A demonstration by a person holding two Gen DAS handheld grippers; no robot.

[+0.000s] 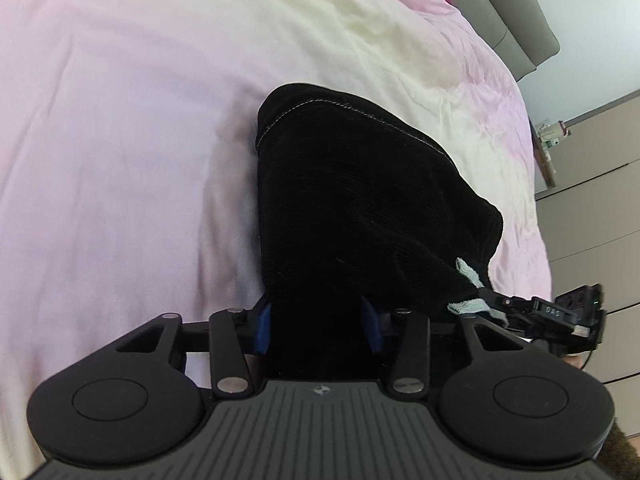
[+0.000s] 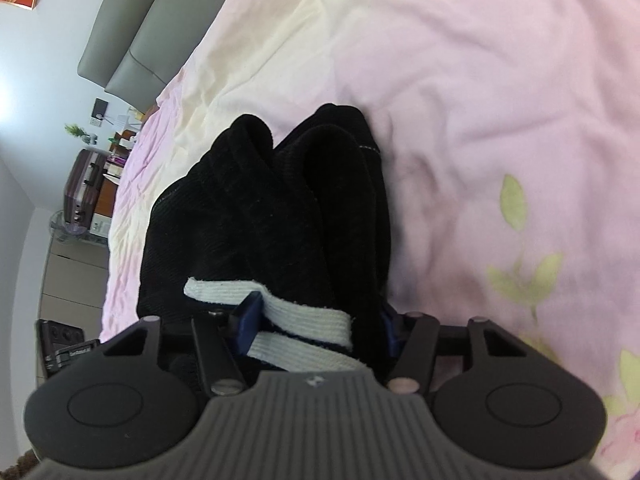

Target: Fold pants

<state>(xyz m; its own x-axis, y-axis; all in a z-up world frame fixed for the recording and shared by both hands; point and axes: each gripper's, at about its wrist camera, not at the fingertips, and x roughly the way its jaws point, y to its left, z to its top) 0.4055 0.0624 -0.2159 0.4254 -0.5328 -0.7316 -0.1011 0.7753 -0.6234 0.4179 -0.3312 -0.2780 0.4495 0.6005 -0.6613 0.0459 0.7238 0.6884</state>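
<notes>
Left gripper (image 1: 318, 330) grasping ribbed black pants (image 1: 360, 208), right gripper (image 2: 316, 326) clamping white elastic waistband (image 2: 304, 320), pink sheet (image 1: 120, 160)

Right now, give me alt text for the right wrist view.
The right gripper is shut on the black pants, pinching bunched fabric and a white drawstring over a pink bedsheet. A grey headboard and suitcase sit at left.

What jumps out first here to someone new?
The black pants, a dark bunched mass on the pink bedsheet, fill both views. Both grippers grip them: the left gripper on plain black cloth, the right gripper by the white waistband.
</notes>
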